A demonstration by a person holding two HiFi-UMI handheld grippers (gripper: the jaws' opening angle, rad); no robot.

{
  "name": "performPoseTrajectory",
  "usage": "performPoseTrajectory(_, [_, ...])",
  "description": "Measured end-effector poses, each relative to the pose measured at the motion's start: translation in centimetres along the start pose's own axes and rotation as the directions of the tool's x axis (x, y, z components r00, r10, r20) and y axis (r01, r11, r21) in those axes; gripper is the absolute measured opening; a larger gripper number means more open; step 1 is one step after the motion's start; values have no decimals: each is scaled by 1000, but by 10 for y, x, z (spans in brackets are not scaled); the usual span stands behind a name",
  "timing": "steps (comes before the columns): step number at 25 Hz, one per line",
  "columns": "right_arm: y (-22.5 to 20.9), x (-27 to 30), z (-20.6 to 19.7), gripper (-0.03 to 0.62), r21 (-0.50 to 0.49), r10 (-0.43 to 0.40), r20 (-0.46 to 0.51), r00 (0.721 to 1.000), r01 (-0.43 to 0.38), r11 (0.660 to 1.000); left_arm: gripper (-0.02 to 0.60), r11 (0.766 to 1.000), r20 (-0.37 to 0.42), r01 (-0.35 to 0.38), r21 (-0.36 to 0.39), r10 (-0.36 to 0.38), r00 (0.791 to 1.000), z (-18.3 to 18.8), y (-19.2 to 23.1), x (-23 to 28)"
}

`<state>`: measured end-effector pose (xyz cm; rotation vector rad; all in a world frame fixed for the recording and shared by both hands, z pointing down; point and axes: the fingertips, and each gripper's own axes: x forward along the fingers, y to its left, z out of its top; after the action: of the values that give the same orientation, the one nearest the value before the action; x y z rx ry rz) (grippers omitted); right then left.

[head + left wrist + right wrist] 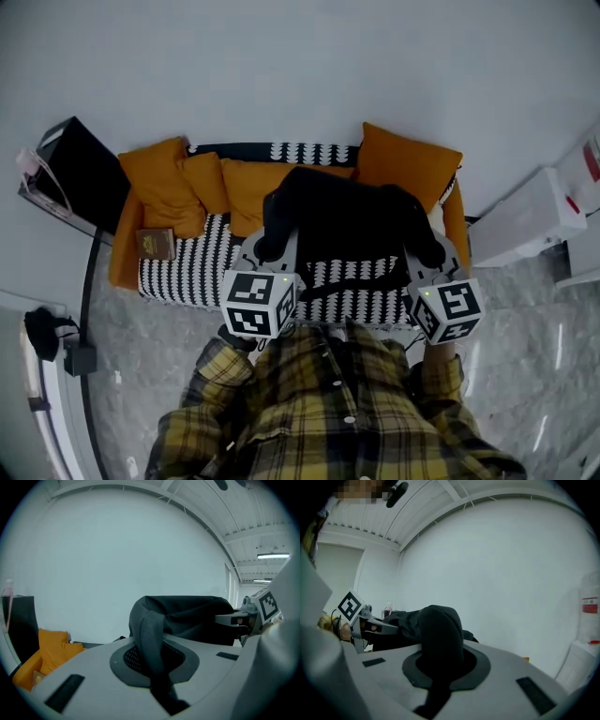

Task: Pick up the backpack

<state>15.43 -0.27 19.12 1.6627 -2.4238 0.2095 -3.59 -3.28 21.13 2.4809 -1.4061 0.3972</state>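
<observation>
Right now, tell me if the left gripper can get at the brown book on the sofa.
Probably not yet: the left gripper is shut on a strap of the black backpack. The brown book itself lies uncovered on the sofa seat.

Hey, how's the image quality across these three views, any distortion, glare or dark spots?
Head view: strong fisheye curving, soft even light, the black fabric backpack reads as a nearly featureless dark mass. Left gripper view: dark round vignette, mild glare from the ceiling strip light. Right gripper view: same vignette, backpack fabric underexposed against the bright white wall.
</observation>
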Motion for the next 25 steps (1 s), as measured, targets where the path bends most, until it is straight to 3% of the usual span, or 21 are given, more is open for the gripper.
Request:
performPoseTrajectory(11, [20,-17,-11,29,12,31,-10,999,-31,999,41,1000,8,4,-5,-4,1000,-16,-1,-25])
performPoseTrajectory(18, [15,-14,-6,29,14,34,5,999,-34,999,41,1000,52,14,1,-14,999,-8,-1,-24])
performPoseTrajectory(25, [21,-10,-1,29,5,34,6,999,-34,999,41,1000,49,25,7,-25,998,-6,5,-28])
